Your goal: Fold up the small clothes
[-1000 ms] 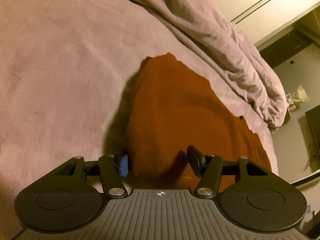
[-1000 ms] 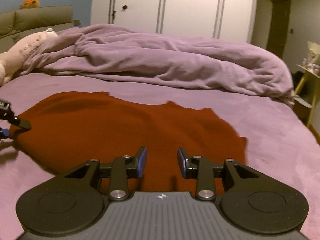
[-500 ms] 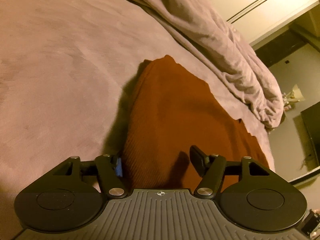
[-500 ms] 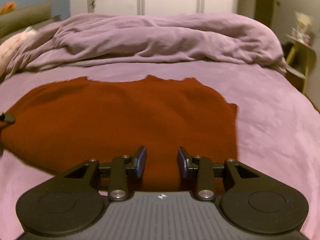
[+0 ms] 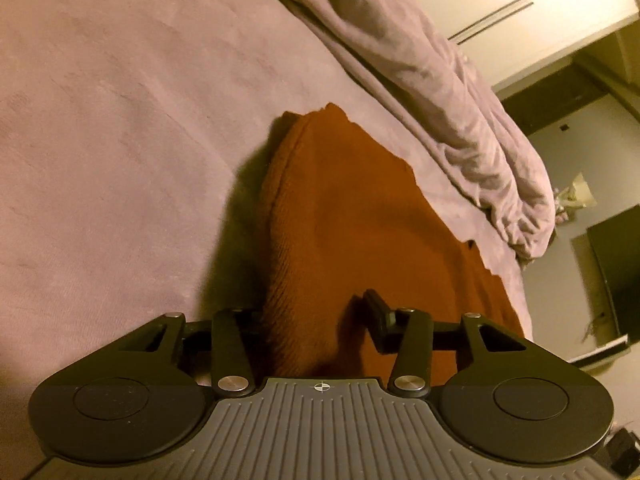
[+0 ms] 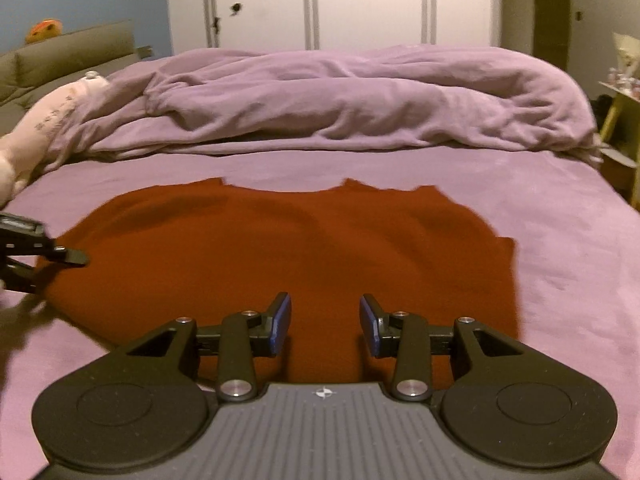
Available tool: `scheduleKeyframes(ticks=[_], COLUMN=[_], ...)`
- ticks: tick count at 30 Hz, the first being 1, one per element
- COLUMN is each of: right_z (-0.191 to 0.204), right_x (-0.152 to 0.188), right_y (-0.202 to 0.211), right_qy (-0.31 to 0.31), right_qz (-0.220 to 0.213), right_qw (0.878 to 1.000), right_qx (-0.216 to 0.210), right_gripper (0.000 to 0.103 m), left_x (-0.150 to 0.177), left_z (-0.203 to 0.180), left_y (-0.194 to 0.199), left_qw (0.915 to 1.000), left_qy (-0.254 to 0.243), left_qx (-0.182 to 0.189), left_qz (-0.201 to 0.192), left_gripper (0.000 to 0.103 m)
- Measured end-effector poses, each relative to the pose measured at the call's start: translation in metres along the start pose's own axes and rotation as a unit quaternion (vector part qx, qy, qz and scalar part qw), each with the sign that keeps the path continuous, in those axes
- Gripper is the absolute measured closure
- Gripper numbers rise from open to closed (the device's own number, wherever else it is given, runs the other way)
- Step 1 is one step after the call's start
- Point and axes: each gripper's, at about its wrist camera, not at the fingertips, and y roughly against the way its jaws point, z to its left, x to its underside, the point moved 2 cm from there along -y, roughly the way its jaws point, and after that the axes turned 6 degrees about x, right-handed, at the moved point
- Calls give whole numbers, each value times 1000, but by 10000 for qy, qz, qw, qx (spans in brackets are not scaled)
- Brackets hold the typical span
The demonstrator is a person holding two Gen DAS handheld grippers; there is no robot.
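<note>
Purple bedding (image 6: 560,240) covers the bed, and a rumpled duvet (image 6: 360,100) of the same colour is heaped across its far side, in front of white wardrobe doors (image 6: 360,0). A pale soft toy (image 6: 44,120) lies at the left edge of the right wrist view, beside a green headboard (image 6: 60,56).

Spread on the bedding is a rust-red knitted garment (image 6: 280,248), lying mostly flat with its neckline toward the duvet.

The right gripper (image 6: 325,324) sits at the garment's near edge, its blue-padded fingers (image 6: 280,320) spread apart over the cloth with red fabric showing in the gap between them; nothing is clamped. Whether the fingertips touch the knit cannot be told from this angle.

The left gripper (image 5: 312,312) is at the garment's (image 5: 352,232) left side edge. Its jaws stand wide apart, and the edge of the cloth rises between them as a raised fold, hiding the left finger almost entirely while the right finger (image 5: 378,316) shows dark against the knit. The fold casts a shadow onto the bedding (image 5: 120,140) on its left. In the right wrist view the same gripper (image 6: 48,258) appears at the far left, one finger lying over the garment's edge and the other lower, below it.
</note>
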Motion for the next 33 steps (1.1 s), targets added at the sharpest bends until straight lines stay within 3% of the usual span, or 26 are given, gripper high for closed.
scheduleKeyframes(ticks=[4,6,10,13,14,15,17,20,21,26,33], right_z=[26,31,33,29,29,30,31,21,14,-31,-74], right_x=[4,10,16,14,14,15,16,15,16,26,40], right_y=[-10,-19,-23,-26,-26,-25,-19,-7,-4,8,40], right_qy=[242,276,318,235,237,300,406,177,114,-184,-829], right_qz=[107,269,311,505,529,518,454,322,276,117,-177], right_qw=[9995,9992,9989,9976,9970,9968,9969,9991,9995,9986,9949], right_qx=[-180,-127,-124,-413,-522,-539,-492,-230,-102,484,548], right_gripper=[70,74,70,49,36,36,38,60,62,65,65], left_x=[-4,-6,-9,-12,-13,-14,-14,-15,-14,-13,10], left_z=[0,-1,-13,-24,-28,-30,-33,-35,-36,-69,-157], left_y=[-5,-3,3,5,6,7,7,9,9,17,0], left_qw=[9997,9996,10000,9999,9997,9996,9997,9996,9996,9972,9884], left_qy=[236,271,-18,-148,-218,-262,-243,-253,-259,-718,-1483], left_qx=[-36,47,12,-43,-57,-54,-48,-102,-121,-140,341], left_qz=[5,-23,-51,-51,-62,-64,-73,-69,-67,-128,49], left_gripper=[78,82,83,83,83,83,83,83,83,84,84])
